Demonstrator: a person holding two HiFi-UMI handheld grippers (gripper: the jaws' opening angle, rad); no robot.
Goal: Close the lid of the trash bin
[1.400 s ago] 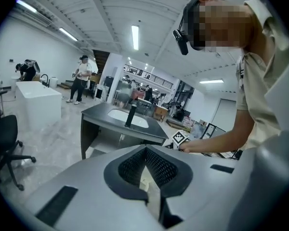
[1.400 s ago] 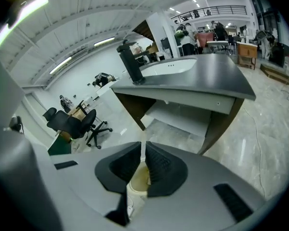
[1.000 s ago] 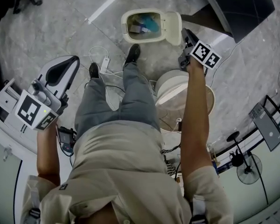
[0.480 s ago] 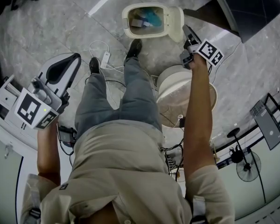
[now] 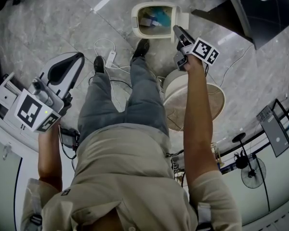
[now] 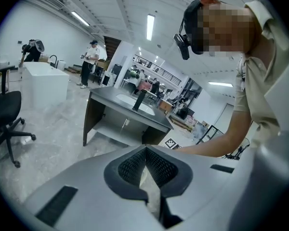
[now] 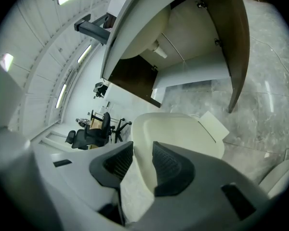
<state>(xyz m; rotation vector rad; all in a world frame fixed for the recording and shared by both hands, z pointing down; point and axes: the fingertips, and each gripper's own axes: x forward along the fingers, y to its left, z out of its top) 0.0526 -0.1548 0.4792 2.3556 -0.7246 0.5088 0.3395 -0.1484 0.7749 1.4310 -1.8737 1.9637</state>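
The cream trash bin (image 5: pixel 136 27) stands on the floor ahead of the person's feet, and rubbish shows inside it. Its lid (image 5: pixel 184 18) is raised at the bin's right side. My right gripper (image 5: pixel 176 30) has reached the lid's near edge. In the right gripper view the cream lid (image 7: pixel 183 134) runs in between the two dark pads of the right gripper (image 7: pixel 142 150). Its jaws are opening and the pads do not clamp it. My left gripper (image 5: pixel 76 57) is held out far to the left, away from the bin. In its own view the left gripper (image 6: pixel 145 149) has its tips together and holds nothing.
A round white stool (image 5: pixel 195 97) stands just right of the person's legs, below the right arm. White cables and a power strip (image 5: pixel 110 59) lie by the feet. A dark counter (image 5: pixel 250 8) rises behind the bin, and a small fan (image 5: pixel 256 173) stands at lower right.
My right gripper has swung left and forward from beside the lid onto its edge. The left gripper has hardly moved.
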